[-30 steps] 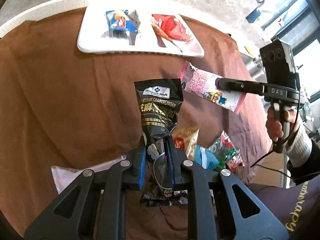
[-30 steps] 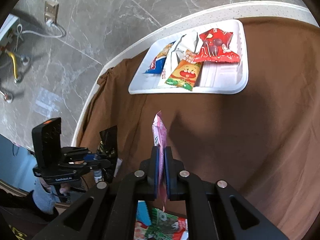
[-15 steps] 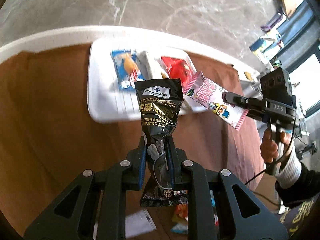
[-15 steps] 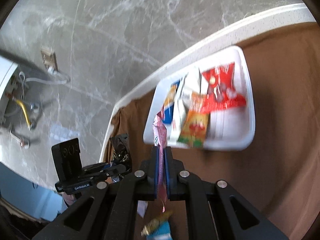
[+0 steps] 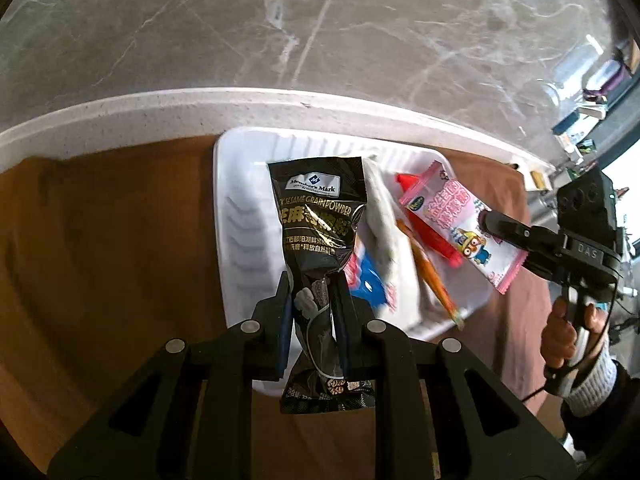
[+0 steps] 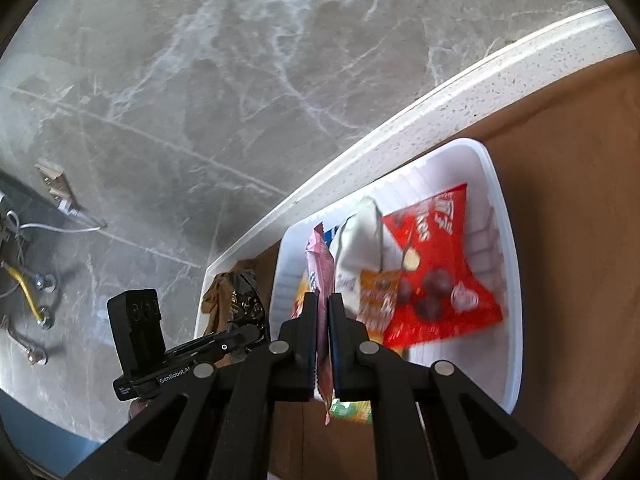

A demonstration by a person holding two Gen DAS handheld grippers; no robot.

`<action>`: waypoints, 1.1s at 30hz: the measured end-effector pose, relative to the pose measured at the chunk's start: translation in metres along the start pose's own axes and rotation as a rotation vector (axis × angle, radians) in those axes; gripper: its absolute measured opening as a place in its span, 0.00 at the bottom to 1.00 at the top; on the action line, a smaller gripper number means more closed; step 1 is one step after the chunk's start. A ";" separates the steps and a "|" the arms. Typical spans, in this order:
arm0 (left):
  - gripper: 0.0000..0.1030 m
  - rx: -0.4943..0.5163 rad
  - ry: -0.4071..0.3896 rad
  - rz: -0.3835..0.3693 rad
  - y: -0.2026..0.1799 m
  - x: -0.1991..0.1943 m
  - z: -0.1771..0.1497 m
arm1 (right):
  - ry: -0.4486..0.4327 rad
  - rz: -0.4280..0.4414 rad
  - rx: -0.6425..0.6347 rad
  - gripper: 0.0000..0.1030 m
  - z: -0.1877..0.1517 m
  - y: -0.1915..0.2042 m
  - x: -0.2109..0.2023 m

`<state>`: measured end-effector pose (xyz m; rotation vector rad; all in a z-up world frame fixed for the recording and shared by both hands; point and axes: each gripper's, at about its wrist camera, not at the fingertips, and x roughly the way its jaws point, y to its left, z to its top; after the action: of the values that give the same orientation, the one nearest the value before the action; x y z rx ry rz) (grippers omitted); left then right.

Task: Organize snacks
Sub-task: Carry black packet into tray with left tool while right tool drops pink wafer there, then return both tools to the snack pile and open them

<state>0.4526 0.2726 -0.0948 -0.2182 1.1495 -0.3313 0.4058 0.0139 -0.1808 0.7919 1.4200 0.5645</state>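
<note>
**Both packets over tray**

Left gripper (image 5: 311, 292) clamps black sesame powder pouch (image 5: 318, 220) by its lower half; right gripper (image 6: 323, 308) pinches pink snack packet (image 6: 320, 276) edge-on. Both hang above the white tray (image 5: 240, 216), likely for drop-in beside the red bag (image 6: 434, 276).

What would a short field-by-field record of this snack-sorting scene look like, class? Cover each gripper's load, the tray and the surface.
left gripper: shut on black sesame powder pouch, held above the tray
right gripper: shut on pink snack packet, held above the tray
white tray: holds red snack bag, white packet, orange packet, blue packet
surface: brown cloth beside a pale counter edge
</note>
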 end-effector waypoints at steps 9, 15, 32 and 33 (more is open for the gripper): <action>0.18 0.049 0.034 0.124 0.004 0.037 0.019 | 0.009 -0.154 -0.094 0.10 0.004 -0.001 0.026; 0.19 0.072 0.024 0.210 -0.001 0.041 0.022 | -0.017 -0.214 -0.186 0.14 -0.001 0.009 0.019; 0.22 0.093 -0.138 0.255 -0.043 -0.067 -0.039 | -0.058 -0.212 -0.453 0.35 -0.059 0.066 -0.077; 0.22 0.099 -0.138 0.245 -0.048 -0.073 -0.048 | -0.054 -0.213 -0.472 0.35 -0.067 0.068 -0.085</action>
<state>0.3748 0.2547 -0.0352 -0.0117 1.0083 -0.1535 0.3388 0.0019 -0.0724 0.2741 1.2348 0.6727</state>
